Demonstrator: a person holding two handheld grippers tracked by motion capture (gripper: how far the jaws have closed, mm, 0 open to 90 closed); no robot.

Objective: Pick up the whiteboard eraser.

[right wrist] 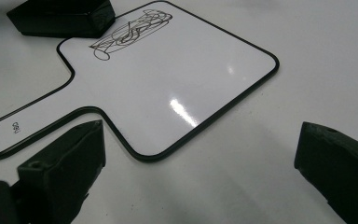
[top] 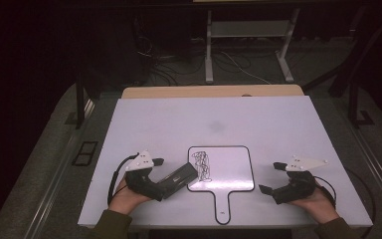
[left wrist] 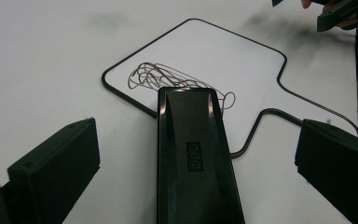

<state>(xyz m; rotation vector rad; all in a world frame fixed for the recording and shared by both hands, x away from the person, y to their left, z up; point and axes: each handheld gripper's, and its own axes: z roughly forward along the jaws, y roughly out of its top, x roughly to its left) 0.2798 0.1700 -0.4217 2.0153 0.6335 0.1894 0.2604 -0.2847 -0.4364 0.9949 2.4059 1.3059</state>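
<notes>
Item: black eraser (left wrist: 193, 154), lying flat on the white table (top: 258, 119), its far end over the left edge of the paddle-shaped whiteboard (top: 229, 172), covering part of the scribble (top: 202, 165); near end cut off in the left gripper view.

Left gripper (top: 160, 174): low, jaws wide, eraser between them, untouched.

Right gripper (top: 269, 176): right of the whiteboard, jaws wide, nothing between.
</notes>
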